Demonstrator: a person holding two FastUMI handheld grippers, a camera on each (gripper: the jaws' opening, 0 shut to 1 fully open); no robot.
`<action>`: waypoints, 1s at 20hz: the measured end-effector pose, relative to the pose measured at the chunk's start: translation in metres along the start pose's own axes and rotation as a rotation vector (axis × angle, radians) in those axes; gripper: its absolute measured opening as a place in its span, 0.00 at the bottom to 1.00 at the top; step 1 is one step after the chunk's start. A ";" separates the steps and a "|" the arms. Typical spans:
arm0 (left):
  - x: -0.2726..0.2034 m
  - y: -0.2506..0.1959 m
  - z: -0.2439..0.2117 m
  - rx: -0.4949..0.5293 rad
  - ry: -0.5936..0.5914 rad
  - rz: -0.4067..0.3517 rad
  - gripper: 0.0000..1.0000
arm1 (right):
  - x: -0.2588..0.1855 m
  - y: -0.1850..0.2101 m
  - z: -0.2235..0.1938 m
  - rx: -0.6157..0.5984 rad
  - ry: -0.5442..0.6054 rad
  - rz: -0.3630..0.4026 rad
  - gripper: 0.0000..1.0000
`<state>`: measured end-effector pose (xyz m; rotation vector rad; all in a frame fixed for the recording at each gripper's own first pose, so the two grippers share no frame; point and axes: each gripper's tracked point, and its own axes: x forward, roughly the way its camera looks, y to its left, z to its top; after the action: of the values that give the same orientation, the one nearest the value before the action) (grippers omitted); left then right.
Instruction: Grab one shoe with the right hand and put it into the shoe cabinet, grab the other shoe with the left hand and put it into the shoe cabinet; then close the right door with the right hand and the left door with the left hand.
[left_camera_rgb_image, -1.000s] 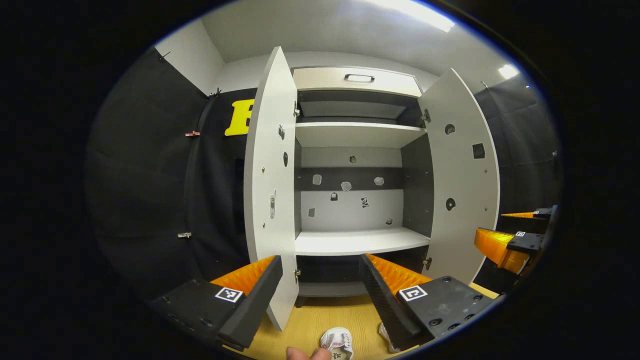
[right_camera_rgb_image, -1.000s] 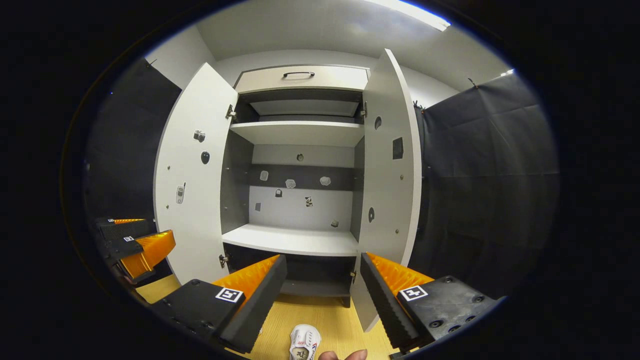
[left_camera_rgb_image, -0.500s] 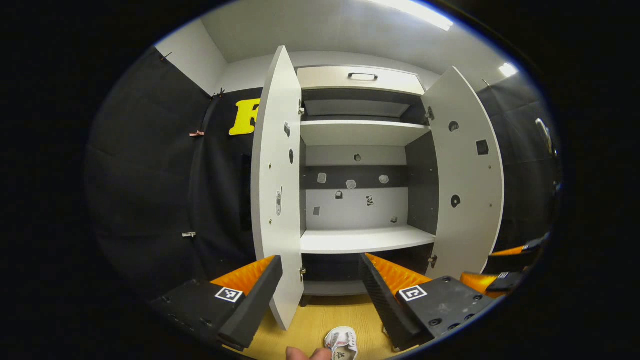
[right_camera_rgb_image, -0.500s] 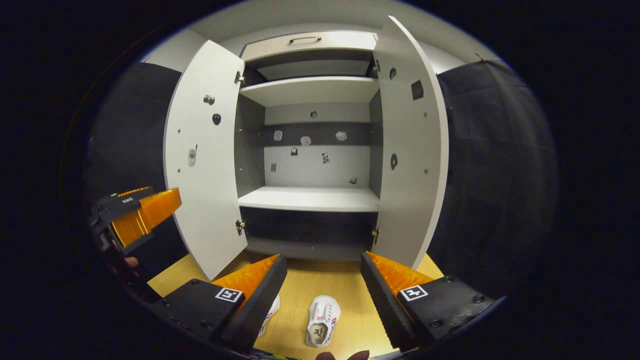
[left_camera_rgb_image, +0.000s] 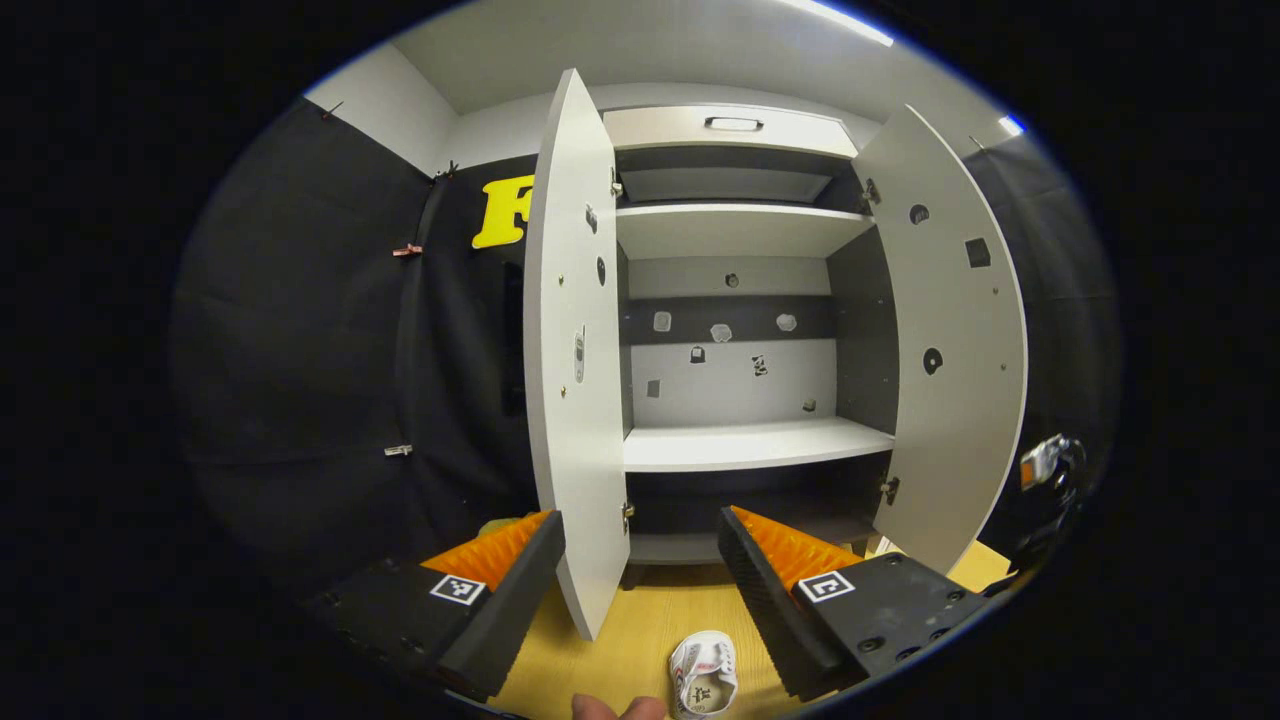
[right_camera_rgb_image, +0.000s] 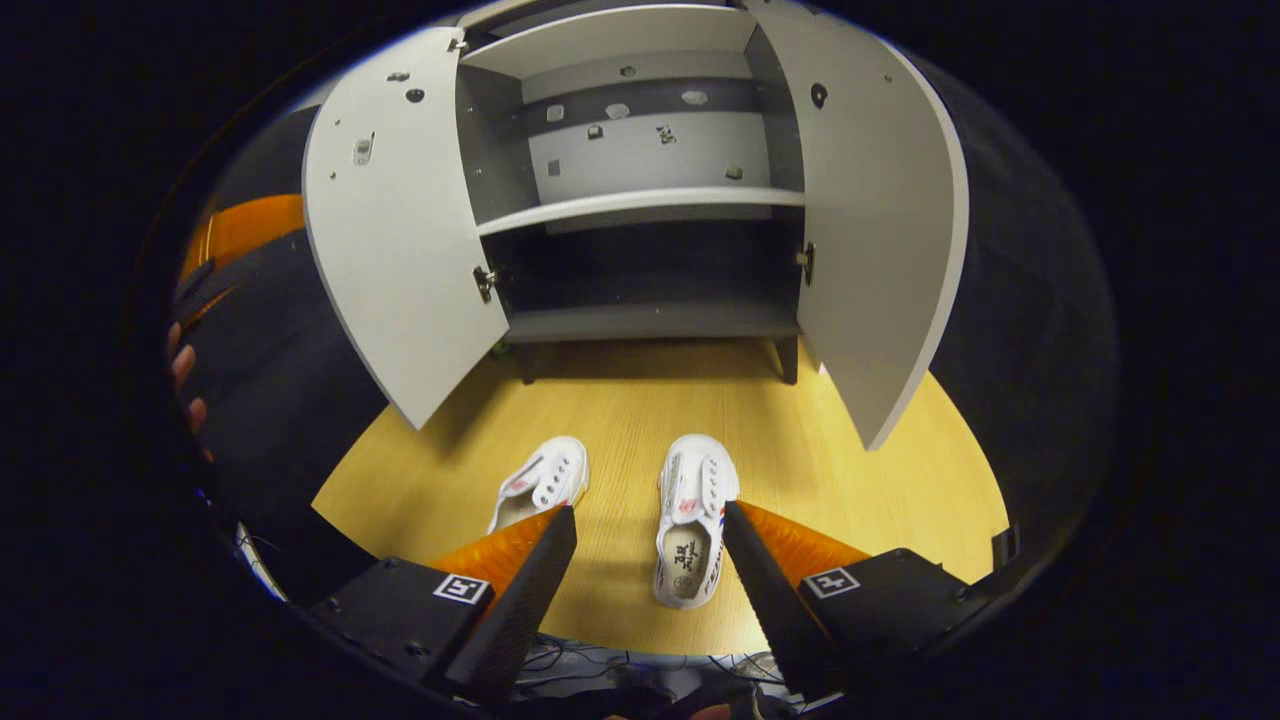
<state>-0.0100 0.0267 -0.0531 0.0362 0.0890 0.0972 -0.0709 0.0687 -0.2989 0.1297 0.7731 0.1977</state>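
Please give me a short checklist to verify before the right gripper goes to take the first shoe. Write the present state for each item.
1. Right gripper open: ok.
2. Right shoe lies between its fingers' line, toe toward the shoe cabinet: ok.
3. Left shoe apart from it: ok.
4. Right door and left door open: ok.
5. Left gripper open, holding nothing: ok.
6. Height above the shoe: cannot tell.

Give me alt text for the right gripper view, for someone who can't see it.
The open right gripper points down at two white shoes on a wooden floor, the right shoe lying between its fingers and the left shoe beside it. Beyond them stands the shoe cabinet, both doors swung open, shelves bare.
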 end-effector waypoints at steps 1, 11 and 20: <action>-0.001 0.002 -0.003 0.002 0.005 0.003 0.97 | 0.010 0.000 -0.011 0.008 0.031 -0.003 0.90; -0.002 0.021 -0.028 0.018 0.064 0.030 0.97 | 0.115 -0.021 -0.082 0.113 0.161 -0.114 0.46; -0.010 0.052 -0.045 0.004 0.115 0.083 0.97 | 0.169 -0.028 -0.064 0.074 0.010 -0.182 0.20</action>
<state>-0.0292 0.0785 -0.0946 0.0380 0.2028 0.1820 0.0060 0.0820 -0.4642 0.1278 0.7976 -0.0034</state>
